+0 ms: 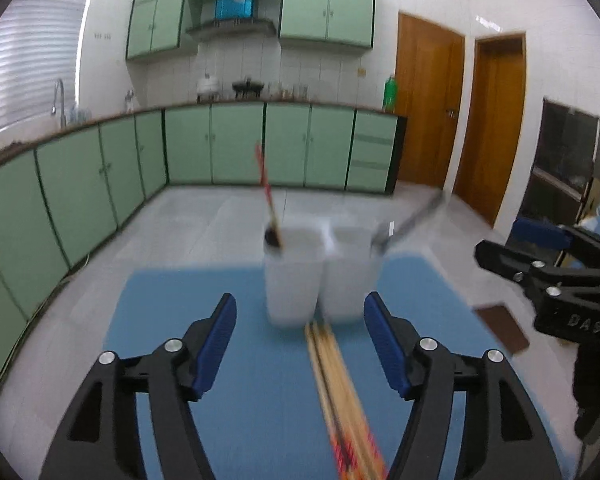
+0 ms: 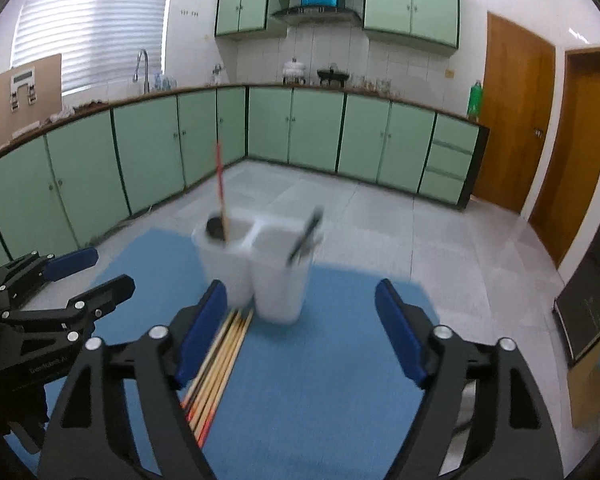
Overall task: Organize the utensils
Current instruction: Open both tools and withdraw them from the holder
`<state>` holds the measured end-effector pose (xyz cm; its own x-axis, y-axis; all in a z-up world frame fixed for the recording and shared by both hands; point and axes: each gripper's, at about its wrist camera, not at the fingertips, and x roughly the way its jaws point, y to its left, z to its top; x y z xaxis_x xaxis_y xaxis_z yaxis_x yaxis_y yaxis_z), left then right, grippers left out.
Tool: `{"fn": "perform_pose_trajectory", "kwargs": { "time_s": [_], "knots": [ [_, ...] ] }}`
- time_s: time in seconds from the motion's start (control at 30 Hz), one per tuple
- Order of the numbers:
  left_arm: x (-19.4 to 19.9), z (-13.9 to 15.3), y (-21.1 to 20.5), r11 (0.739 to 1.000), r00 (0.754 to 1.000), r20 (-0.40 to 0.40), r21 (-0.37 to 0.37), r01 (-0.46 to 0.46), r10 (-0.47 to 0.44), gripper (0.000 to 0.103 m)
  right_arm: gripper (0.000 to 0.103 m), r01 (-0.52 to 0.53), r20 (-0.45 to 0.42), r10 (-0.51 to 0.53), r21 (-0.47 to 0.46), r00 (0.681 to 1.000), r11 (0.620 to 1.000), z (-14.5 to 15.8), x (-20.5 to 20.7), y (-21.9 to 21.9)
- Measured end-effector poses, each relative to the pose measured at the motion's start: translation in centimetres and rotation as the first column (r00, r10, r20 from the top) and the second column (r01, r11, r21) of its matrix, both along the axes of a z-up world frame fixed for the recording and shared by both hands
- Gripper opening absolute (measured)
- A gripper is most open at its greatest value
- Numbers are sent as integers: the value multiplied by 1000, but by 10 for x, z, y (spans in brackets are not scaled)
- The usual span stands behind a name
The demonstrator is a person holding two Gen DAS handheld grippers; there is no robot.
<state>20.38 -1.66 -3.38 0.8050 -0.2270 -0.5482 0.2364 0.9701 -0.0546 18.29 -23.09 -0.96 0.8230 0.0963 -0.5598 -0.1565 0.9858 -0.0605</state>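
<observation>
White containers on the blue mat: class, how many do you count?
2. The left white container holds a red-handled utensil; the right white container, touching it, holds a dark utensil.

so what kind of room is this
A home kitchen, most likely: green cabinets run under a counter with a sink tap, and a range hood hangs over a stove on the far wall.

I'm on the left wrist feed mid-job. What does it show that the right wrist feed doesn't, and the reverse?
Left wrist only: a brown flat piece on the table's right edge.

Right wrist only: a cardboard sheet leaning on the counter by the window.

Both: two white bins, one holding a red-handled utensil, the other a dark utensil; chopsticks lying on the blue mat; left gripper and right gripper, both open and empty.
</observation>
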Motion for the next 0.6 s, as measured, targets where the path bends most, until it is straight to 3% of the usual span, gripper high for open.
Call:
{"fn": "perform_pose_trajectory", "kwargs": {
  "time_s": [0.2,0.33,0.5,0.6],
  "knots": [
    [-30,-44,10,998,990,-137,55,-28,35,70,84,43,-172,-39,20,984,999,-59,-35,12],
    [-42,-76,18,996,968,-241,70,-52,67,70,84,71,-310,-58,33,949,997,-102,-48,22],
    [-58,-98,22,993,949,-303,103,-59,88,70,84,103,-415,-78,39,906,994,-135,-58,27],
    [-65,-105,22,990,941,-325,124,-62,100,70,76,111,-446,-82,39,891,993,-145,-60,28]
  ]
}}
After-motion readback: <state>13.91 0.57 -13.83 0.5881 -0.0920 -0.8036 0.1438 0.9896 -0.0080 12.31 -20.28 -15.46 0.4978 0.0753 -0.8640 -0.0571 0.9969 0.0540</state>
